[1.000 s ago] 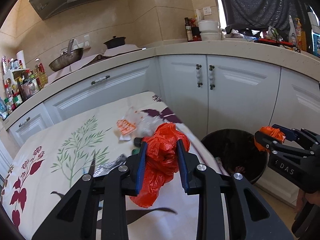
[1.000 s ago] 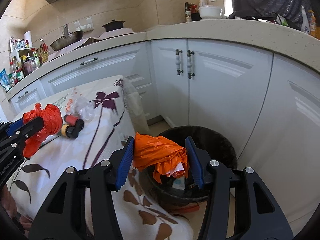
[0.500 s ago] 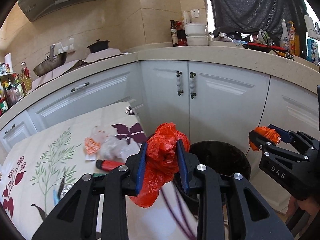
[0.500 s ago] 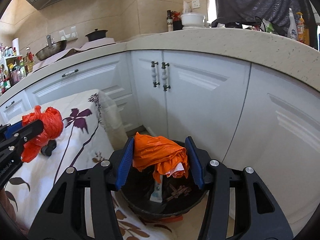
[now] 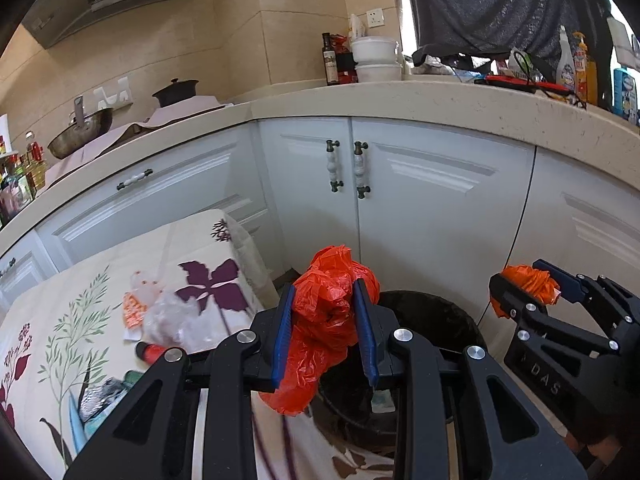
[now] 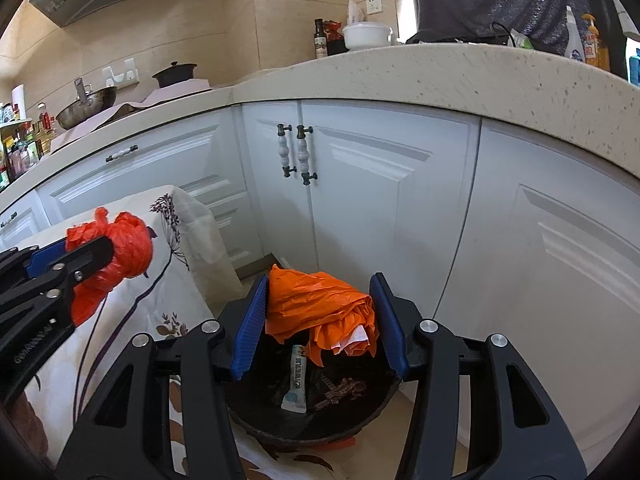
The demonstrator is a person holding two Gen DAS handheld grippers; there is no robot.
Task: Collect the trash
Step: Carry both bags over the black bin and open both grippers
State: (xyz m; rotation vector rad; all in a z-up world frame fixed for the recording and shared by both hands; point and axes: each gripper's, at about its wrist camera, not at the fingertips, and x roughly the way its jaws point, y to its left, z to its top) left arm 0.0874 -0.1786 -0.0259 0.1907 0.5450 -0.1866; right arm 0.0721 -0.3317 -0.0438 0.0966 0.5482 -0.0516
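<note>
My left gripper (image 5: 325, 336) is shut on a crumpled red plastic bag (image 5: 332, 312) and holds it by the near rim of a black trash bin (image 5: 440, 320); it also shows in the right wrist view (image 6: 92, 248). My right gripper (image 6: 320, 324) is shut on an orange plastic bag (image 6: 316, 304) with white paper in it, directly above the open bin (image 6: 360, 412). The bin holds a white wrapper (image 6: 296, 380) and dark scraps. My right gripper also shows in the left wrist view (image 5: 532, 284), to the right of the bin.
A table with a floral cloth (image 5: 80, 320) stands left of the bin, with a clear plastic wrapper (image 5: 168, 316), a red-capped item (image 5: 150, 352) and foil scraps (image 5: 96, 396). White cabinets (image 5: 400, 200) and a countertop (image 5: 440, 100) curve close behind the bin.
Both grippers have moved right, off the table toward the bin. My right gripper now hangs over the bin's opening, and my left has reached the bin's rim. Both still hold their bags.
</note>
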